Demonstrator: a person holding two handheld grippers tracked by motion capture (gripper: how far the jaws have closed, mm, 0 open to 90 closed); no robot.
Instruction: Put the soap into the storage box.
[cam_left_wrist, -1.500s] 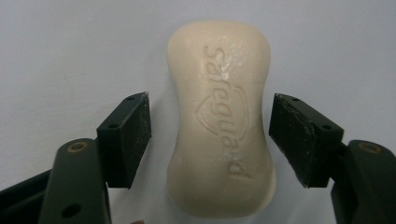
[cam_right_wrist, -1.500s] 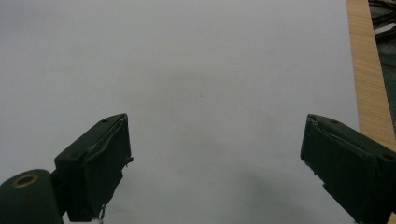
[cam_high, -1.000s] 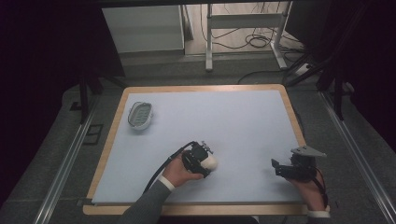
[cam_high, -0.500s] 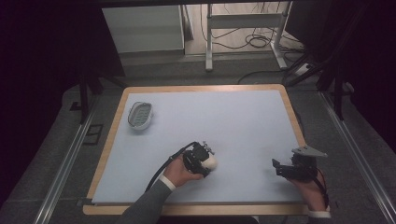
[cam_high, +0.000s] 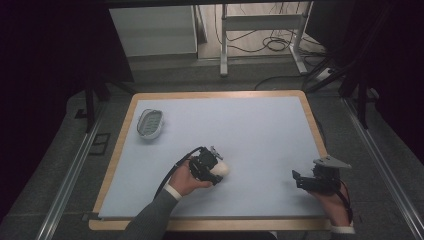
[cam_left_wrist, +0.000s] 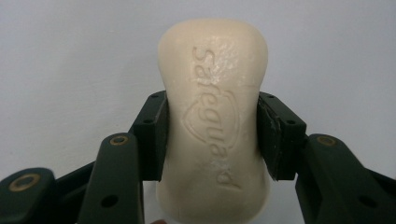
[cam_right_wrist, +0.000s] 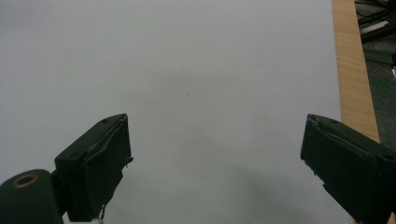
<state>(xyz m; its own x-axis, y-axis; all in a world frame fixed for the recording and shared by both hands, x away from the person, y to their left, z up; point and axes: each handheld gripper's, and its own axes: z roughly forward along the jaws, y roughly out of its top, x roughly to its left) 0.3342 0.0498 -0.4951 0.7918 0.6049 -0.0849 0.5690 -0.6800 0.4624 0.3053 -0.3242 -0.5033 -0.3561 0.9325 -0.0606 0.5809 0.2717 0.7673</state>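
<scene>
Fingers (cam_left_wrist: 154, 135) of the left gripper (cam_left_wrist: 212, 135) clamp the cream soap bar (cam_left_wrist: 215, 93) across its middle.

Table (cam_high: 260, 130): pale blue mat, wood edge. On it: soap bar (cam_high: 221, 169) near front centre, soap dish (cam_high: 150, 123) far left.

The table (cam_high: 260, 125) has a pale blue top and a wooden rim. It stands on grey carpet (cam_high: 60, 165), with metal rails (cam_high: 70, 172) on both sides. Beyond it are a white cabinet (cam_high: 152, 30), a metal frame (cam_high: 260, 22) and loose cables (cam_high: 275, 45). The surroundings are dark.
</scene>
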